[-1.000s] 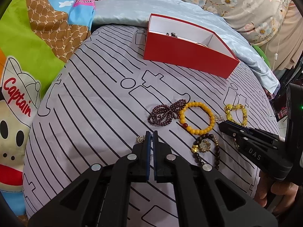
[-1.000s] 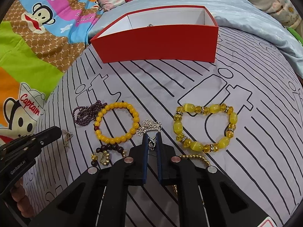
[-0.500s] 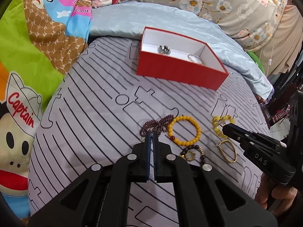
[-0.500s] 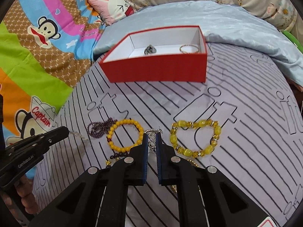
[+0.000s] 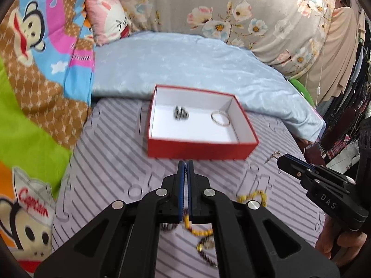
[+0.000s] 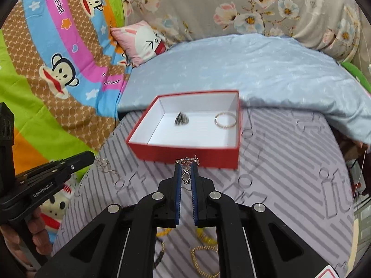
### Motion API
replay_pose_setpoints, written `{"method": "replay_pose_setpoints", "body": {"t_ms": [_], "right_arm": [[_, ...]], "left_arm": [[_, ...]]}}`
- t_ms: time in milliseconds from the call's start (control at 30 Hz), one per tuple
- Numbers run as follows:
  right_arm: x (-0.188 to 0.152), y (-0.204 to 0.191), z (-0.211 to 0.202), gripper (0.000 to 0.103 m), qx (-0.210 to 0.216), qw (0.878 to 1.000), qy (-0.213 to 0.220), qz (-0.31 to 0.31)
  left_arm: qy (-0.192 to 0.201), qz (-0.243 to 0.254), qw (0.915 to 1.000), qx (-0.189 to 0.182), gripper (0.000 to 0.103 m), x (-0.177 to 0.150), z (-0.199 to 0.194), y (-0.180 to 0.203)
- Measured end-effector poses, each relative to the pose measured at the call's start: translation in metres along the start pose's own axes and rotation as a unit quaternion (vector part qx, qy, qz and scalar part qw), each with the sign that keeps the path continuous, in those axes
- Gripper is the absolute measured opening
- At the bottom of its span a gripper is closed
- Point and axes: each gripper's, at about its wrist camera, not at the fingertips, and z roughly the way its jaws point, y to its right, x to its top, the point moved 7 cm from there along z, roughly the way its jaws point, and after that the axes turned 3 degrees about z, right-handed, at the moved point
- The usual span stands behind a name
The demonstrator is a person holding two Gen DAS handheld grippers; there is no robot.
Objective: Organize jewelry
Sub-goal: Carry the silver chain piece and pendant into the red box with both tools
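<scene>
We see the red box (image 5: 201,149) lying open on the striped grey sheet (image 5: 111,162), its far edge close against the pale blue quilt (image 5: 197,64). Its white floor holds a dark metal piece (image 5: 180,114) toward the left and a thin ring bangle (image 5: 220,118) near the right wall, with bare floor between them and in front. On our left the sheet ends at the cartoon blanket (image 5: 34,88); behind the quilt stands a floral cushion (image 5: 243,11). A broad strip of sheet lies free between the box's near wall and our tools.

Our left gripper (image 5: 186,164) hangs above the sheet, tilted down toward the box's near wall, its blue pads pressed together on a fine silver chain (image 6: 103,163) that dangles from its tip in the right wrist view. Our right gripper (image 6: 186,165) points the same way from the other side, jaws nearly closed on the clasp of a silver filigree necklace (image 6: 187,161) whose ornament sits just past the tips. A hand (image 5: 338,243) wraps its handle.

Beneath both tools, yellow bead bracelets (image 5: 252,195), a gold chain bracelet (image 6: 204,261) and a dark bead bracelet (image 5: 208,258) lie on the sheet, partly hidden.
</scene>
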Motion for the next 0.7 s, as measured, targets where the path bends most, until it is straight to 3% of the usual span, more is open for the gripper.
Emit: {"method": "replay_pose_setpoints", "body": {"t_ms": [367,700], "right_arm": [[0.066,0.016,0.054,0.007,-0.015,1.0,0.014,-0.001],[0.086,0.03,0.129,0.007,-0.024,1.0,-0.018,0.004]], "left_arm": [[0.039,0.021,0.999,0.008,0.001,0.083,0.057,0.008],[0.017,0.024,0.9993,0.022,0.001,0.101,0.136,-0.001]]}}
